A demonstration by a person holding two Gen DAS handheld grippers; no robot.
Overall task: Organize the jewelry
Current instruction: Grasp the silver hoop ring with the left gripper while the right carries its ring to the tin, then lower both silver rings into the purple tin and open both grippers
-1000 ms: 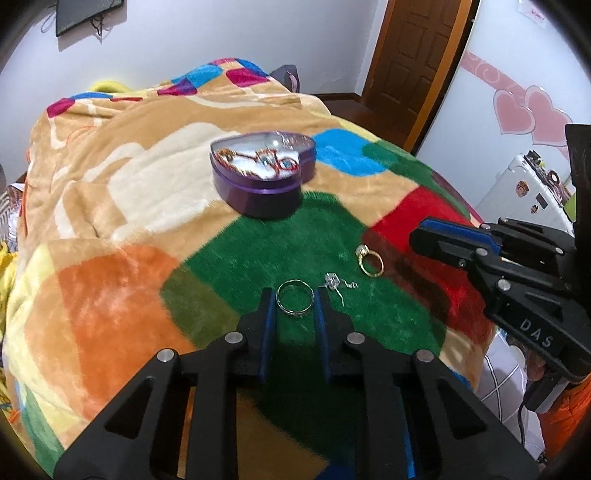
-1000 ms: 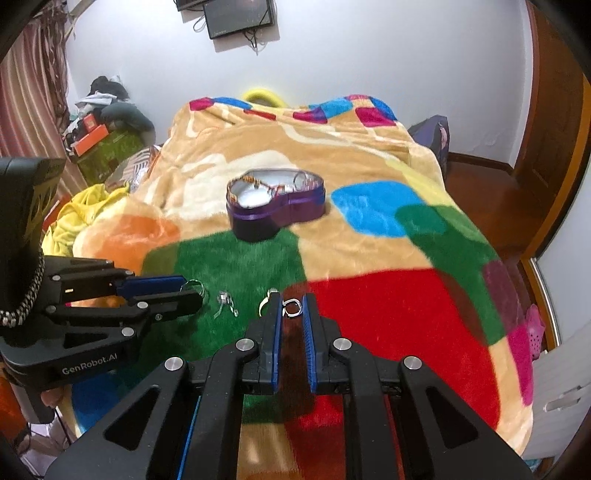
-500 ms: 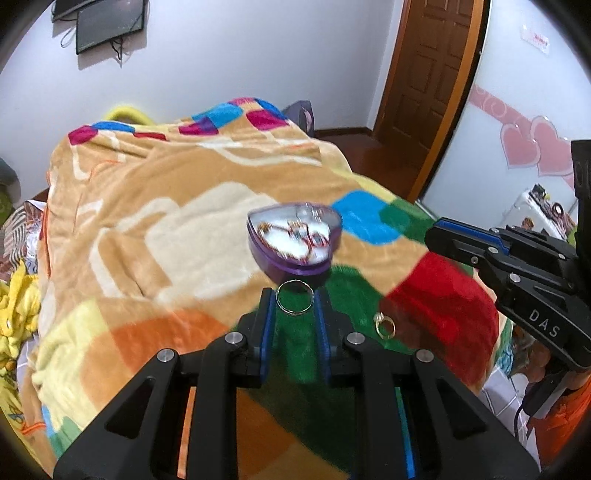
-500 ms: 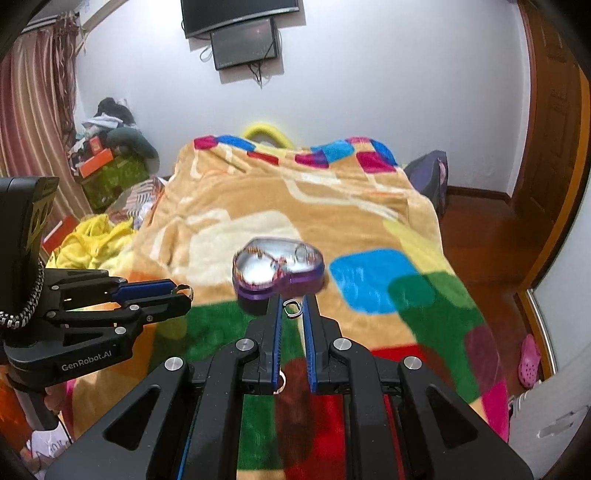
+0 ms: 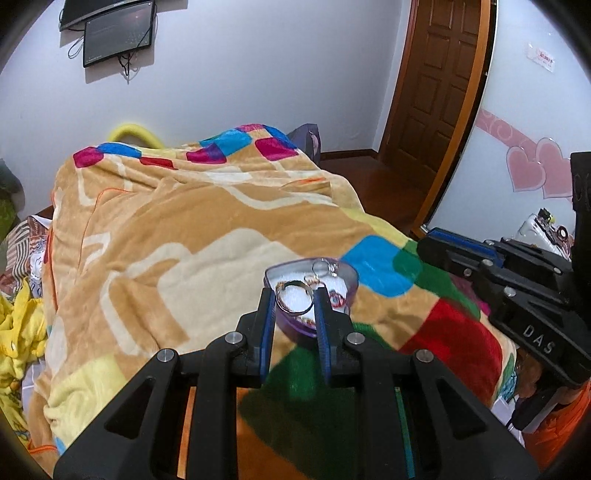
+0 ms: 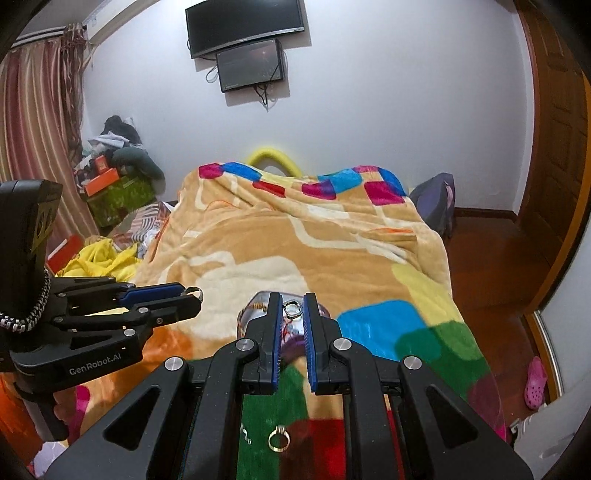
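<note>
A silver ring (image 5: 294, 298) is pinched in the left gripper (image 5: 294, 304) over the purple heart-shaped box (image 5: 349, 295); the right gripper (image 6: 293, 314) clamps a smaller ring (image 6: 292, 309) there too. Release each one low over the box, as the blanket (image 5: 184, 229) would hide a stray ring; a gold ring (image 6: 277, 442) lies there now.

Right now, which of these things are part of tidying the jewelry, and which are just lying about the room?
Part of the job:
- silver ring in left gripper
- small ring in right gripper
- purple heart box
- gold ring on the blanket

Lying about:
- wall screens
- yellow cloth
- pink shoe
</note>
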